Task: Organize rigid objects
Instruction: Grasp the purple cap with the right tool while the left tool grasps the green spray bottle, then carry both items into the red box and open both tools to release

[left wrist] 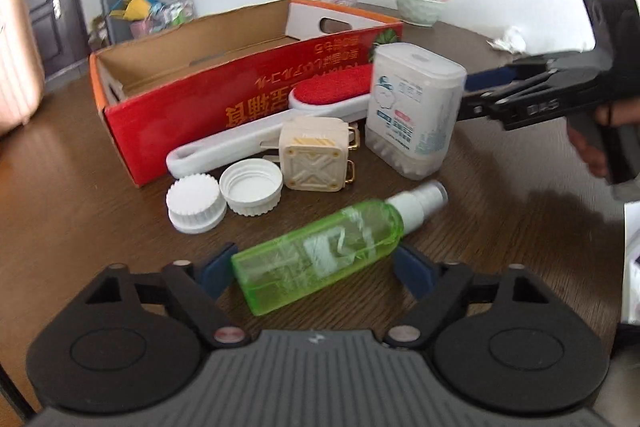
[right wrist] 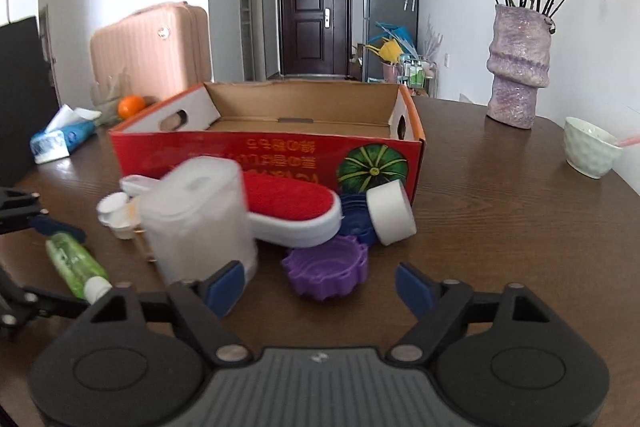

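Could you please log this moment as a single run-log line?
left gripper: open, fingers around green spray bottle lying on table | right gripper: open, by white container | cardboard box: empty

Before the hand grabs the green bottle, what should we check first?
1. Left gripper open around the green bottle: ok.
2. Bottle's cap on: ok.
3. Cardboard box has room inside: ok.
4. Right gripper open, holding nothing: ok.
5. Right gripper apart from the white container: not ok, one finger looks right against it.
6. Blue pads touching the bottle yet: cannot tell.
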`<action>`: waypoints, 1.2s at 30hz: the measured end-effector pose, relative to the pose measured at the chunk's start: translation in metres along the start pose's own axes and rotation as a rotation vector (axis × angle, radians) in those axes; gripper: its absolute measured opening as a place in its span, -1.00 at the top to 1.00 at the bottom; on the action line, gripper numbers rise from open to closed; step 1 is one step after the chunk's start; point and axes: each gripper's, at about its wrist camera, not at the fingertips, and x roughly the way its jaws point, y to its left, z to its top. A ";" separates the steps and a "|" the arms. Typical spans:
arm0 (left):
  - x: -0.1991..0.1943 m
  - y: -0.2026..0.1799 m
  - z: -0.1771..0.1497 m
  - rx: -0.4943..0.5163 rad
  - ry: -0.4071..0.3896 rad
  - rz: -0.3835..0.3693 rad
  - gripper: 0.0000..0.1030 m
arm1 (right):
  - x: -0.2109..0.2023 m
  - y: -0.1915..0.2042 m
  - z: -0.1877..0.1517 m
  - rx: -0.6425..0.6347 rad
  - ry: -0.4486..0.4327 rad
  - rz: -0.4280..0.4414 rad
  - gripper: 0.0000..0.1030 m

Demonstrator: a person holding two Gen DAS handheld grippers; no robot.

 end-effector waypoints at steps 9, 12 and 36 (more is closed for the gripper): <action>-0.006 -0.015 0.003 -0.012 -0.009 -0.004 -0.45 | 0.029 -0.002 0.005 -0.007 0.041 0.001 -0.02; 0.003 -0.023 0.009 0.005 -0.038 0.042 -0.68 | 0.022 -0.005 0.000 0.002 0.040 0.004 -0.02; -0.093 -0.127 -0.045 -0.166 -0.203 0.357 0.39 | -0.123 0.066 -0.082 0.003 -0.201 0.126 -0.01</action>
